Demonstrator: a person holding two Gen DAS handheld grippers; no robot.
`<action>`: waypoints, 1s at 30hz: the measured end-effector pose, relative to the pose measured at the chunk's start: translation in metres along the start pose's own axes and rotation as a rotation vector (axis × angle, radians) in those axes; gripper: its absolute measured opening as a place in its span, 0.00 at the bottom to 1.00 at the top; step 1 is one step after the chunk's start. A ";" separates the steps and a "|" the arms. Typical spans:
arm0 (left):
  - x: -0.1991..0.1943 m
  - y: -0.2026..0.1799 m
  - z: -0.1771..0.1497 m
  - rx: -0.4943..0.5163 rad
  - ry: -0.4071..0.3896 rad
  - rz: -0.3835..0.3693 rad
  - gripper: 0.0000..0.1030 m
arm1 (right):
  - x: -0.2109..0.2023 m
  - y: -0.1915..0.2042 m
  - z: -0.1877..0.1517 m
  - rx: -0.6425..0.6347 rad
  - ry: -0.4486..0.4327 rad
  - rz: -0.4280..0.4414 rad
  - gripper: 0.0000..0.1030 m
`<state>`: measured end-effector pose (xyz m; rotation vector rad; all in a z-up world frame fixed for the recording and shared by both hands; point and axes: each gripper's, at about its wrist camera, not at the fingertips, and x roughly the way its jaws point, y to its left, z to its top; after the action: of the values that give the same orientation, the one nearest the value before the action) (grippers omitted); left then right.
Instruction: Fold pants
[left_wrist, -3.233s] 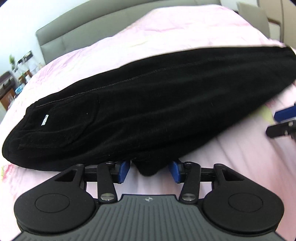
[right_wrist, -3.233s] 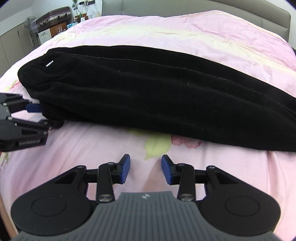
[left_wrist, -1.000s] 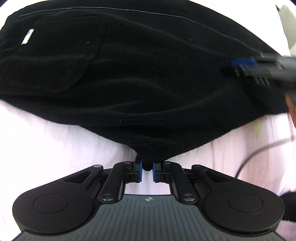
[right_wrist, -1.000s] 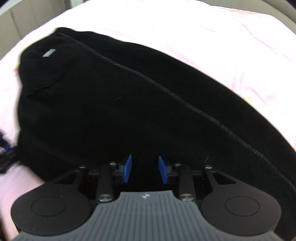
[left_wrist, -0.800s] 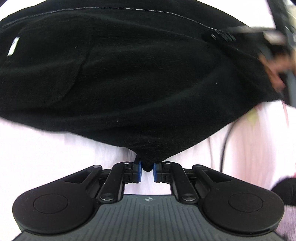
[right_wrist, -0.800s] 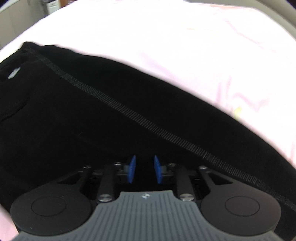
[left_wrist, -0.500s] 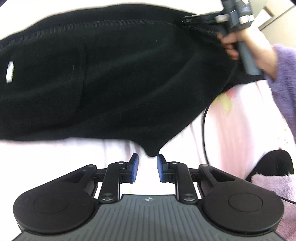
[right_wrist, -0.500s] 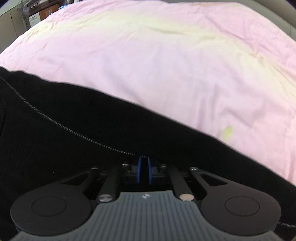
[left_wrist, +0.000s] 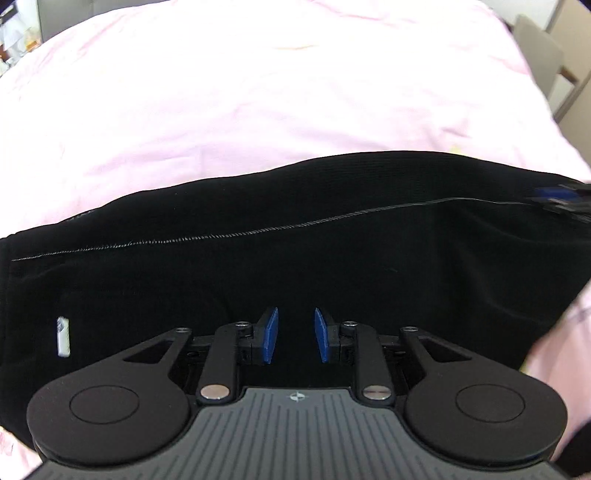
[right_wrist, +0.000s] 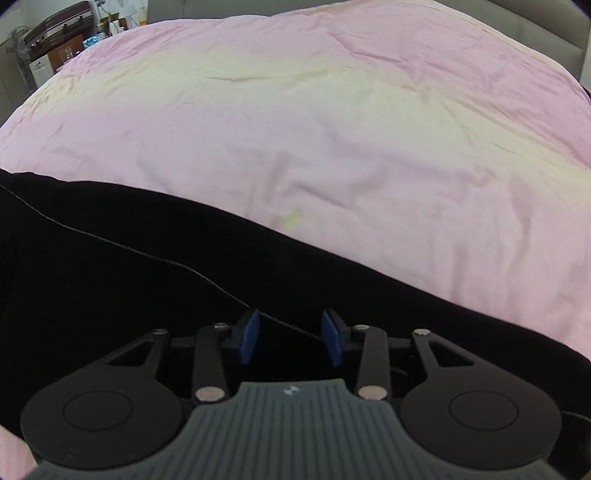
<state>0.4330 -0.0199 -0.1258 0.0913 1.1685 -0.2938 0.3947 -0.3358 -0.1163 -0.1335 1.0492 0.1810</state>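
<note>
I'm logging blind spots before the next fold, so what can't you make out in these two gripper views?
- Black knit pants: both ends cut off by the frame edges in both wrist views.
- Small white tag: too small to read, left wrist view.
- Right gripper: blurred at the left view's edge.
- Pink bedsheet: hidden under the pants.

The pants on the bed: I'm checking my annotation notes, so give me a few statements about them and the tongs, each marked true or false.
1. The left tongs are clamped on the fabric. False: the blue pads are apart, with nothing between them.
2. The black pants lie on a pink bedsheet. True.
3. The right tongs are open. True.
4. A small white label shows on the pants in the left wrist view. True.
5. The pants' stitched seam is bright red. False: it is pale grey-white.
</note>
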 end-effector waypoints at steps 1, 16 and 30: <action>0.010 -0.002 0.004 0.007 0.008 0.016 0.27 | -0.006 -0.018 -0.010 0.013 0.014 -0.028 0.36; 0.079 -0.026 0.050 -0.007 0.087 0.173 0.18 | 0.019 -0.188 -0.081 0.251 0.092 -0.246 0.45; 0.030 -0.112 0.043 0.043 -0.019 0.157 0.22 | -0.066 -0.213 -0.099 0.394 0.029 -0.123 0.59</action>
<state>0.4518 -0.1426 -0.1275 0.2168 1.1298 -0.1811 0.3235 -0.5689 -0.1031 0.1559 1.0829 -0.1406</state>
